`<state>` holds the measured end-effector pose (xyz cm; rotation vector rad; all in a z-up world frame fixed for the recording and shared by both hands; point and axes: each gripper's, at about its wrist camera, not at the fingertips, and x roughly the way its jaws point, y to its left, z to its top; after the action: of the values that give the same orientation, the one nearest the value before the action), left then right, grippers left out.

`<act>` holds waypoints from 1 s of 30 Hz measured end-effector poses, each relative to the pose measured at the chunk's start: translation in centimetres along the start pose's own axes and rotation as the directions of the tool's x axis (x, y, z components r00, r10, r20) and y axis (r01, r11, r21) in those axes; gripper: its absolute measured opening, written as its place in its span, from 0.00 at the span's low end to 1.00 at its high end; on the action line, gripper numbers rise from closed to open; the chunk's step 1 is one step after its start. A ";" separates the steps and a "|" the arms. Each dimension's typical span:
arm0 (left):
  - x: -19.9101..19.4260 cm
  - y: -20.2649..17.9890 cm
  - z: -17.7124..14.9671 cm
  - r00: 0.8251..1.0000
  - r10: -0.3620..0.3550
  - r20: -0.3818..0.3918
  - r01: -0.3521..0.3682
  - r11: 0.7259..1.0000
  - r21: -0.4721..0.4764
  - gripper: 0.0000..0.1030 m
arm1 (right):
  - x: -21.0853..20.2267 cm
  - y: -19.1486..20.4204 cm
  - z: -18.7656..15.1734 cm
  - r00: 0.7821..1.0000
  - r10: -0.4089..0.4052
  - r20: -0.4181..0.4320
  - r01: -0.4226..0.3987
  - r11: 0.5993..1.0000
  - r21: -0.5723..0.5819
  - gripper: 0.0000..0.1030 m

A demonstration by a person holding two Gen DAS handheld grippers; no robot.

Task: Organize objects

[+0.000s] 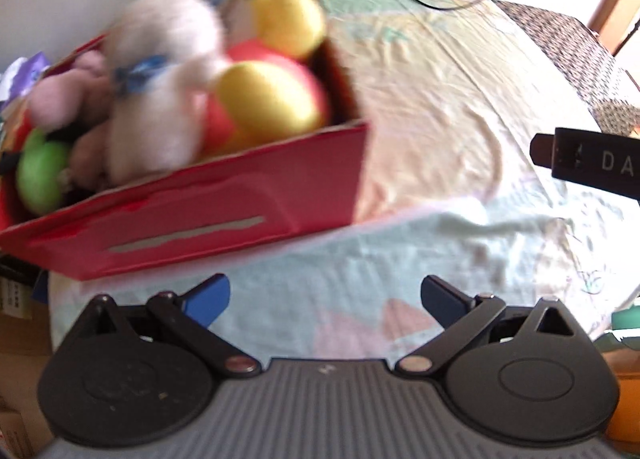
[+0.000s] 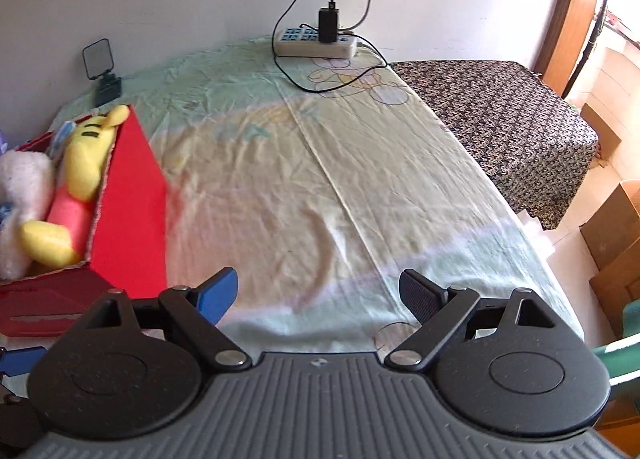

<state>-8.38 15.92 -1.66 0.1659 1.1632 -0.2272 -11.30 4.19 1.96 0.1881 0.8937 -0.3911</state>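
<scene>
Bedsheet [image 2: 320,187] bears red box [image 1: 224,195], long axis slanting; toys [image 1: 168,75] inside.

White letters "DA" stand on a black bar [image 1: 596,165] at the right edge of the left wrist view, cut off by the frame. No other text is legible.

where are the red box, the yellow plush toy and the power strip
red box [image 1: 192,227], left wrist view, front wall
yellow plush toy [image 2: 86,157], right wrist view, head
power strip [image 2: 316,43], right wrist view, top face
</scene>
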 end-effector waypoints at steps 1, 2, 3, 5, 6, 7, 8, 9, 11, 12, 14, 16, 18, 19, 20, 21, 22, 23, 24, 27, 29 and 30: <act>0.1 -0.5 0.2 1.000 -0.006 -0.002 0.006 1.000 0.010 0.98 | 0.2 -0.5 0.0 1.000 -0.006 -0.004 0.006 1.000 0.004 0.87; 0.2 -1.2 0.4 1.000 -0.005 -0.004 0.005 1.000 0.020 0.98 | 0.5 -1.1 0.1 1.000 -0.007 -0.012 0.007 1.000 0.009 0.87; 0.3 -1.9 0.5 1.000 -0.001 -0.007 0.001 0.999 0.032 0.98 | 0.7 -1.5 0.2 1.000 -0.008 -0.020 0.008 1.000 0.015 0.87; 0.4 -2.8 0.6 1.000 0.006 -0.011 -0.005 0.999 0.052 0.98 | 1.1 -2.3 0.3 0.999 -0.020 -0.027 0.021 1.000 0.021 0.87; 0.5 -3.2 0.6 1.000 0.012 -0.009 -0.011 0.998 0.058 0.98 | 1.4 -2.6 0.4 0.999 -0.027 -0.029 0.028 0.999 0.020 0.87; 0.4 -3.3 0.7 1.000 0.017 -0.005 -0.017 0.998 0.068 0.98 | 1.6 -2.9 0.5 0.999 -0.028 -0.034 0.029 0.999 0.020 0.87; 0.3 -3.6 0.8 1.000 0.021 0.001 -0.021 0.997 0.075 0.98 | 1.8 -3.2 0.6 0.999 -0.024 -0.043 0.025 0.999 0.023 0.87; 0.2 -3.8 0.9 1.000 0.024 0.008 -0.025 0.997 0.079 0.98 | 1.9 -3.4 0.6 0.999 -0.023 -0.050 0.024 0.999 0.027 0.87; 0.1 -4.0 1.0 1.000 0.026 0.017 -0.027 0.996 0.080 0.98 | 2.1 -3.7 0.6 0.998 -0.026 -0.056 0.027 0.999 0.026 0.87; 0.0 -4.1 1.2 1.000 0.025 0.018 -0.026 0.997 0.077 0.98 | 2.1 -3.7 0.7 0.998 -0.023 -0.059 0.024 0.999 0.026 0.87; 0.0 -4.0 1.3 1.000 0.019 0.015 -0.020 0.997 0.068 0.98 | 2.2 -3.8 0.8 0.998 -0.012 -0.066 0.013 1.000 0.023 0.87; 0.3 -3.6 1.4 1.000 0.028 0.010 -0.028 0.998 0.049 0.98 | 2.3 -3.5 0.9 0.998 -0.003 -0.067 0.004 1.000 0.012 0.87; 0.5 -2.9 1.2 1.000 0.031 0.001 -0.031 0.999 0.025 0.98 | 2.4 -3.1 1.0 0.998 0.011 -0.069 -0.011 1.000 0.002 0.87; 0.5 -2.5 1.1 0.999 0.034 -0.001 -0.034 0.999 0.013 0.98 | 2.3 -2.8 1.0 0.997 0.019 -0.069 -0.020 1.000 -0.004 0.87; 0.3 -2.1 1.0 0.999 0.037 0.002 -0.037 0.999 0.003 0.98 | 2.1 -2.4 1.0 0.997 0.031 -0.068 -0.032 0.999 -0.010 0.87; 0.2 -1.7 0.8 0.999 0.044 0.007 -0.044 0.999 -0.008 0.98 | 2.0 -2.1 1.0 0.997 0.042 -0.069 -0.043 0.999 -0.016 0.87; -0.1 -1.2 0.7 0.999 0.053 0.012 -0.052 0.998 -0.016 0.98 | 1.9 -1.6 0.9 0.996 0.050 -0.070 -0.052 0.998 -0.024 0.87; -0.3 -0.8 0.5 0.998 0.064 0.017 -0.064 0.998 -0.025 0.98 | 1.8 -1.1 0.8 0.996 0.060 -0.070 -0.062 0.998 -0.033 0.87; -0.4 -0.3 0.2 0.997 0.078 0.023 -0.077 0.996 -0.034 0.98 | 1.6 -0.6 0.7 0.995 0.071 -0.072 -0.074 0.996 -0.042 0.87; -1.0 1.6 -0.6 0.994 0.103 0.028 -0.101 0.993 -0.068 0.98 | 1.0 1.3 0.3 0.992 0.102 -0.071 -0.107 0.992 -0.070 0.86; -1.4 3.2 -1.2 0.993 0.118 0.030 -0.115 0.989 -0.097 0.98 | 0.5 2.6 0.0 0.990 0.120 -0.069 -0.126 0.988 -0.090 0.86; -1.7 3.9 -1.5 0.991 0.128 0.032 -0.123 0.986 -0.111 0.98 | 0.3 3.4 -0.1 0.989 0.131 -0.069 -0.137 0.986 -0.100 0.86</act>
<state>-9.34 20.21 -0.63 0.1371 1.1189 -0.0551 -9.85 7.25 1.63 0.1637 0.9544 -0.2138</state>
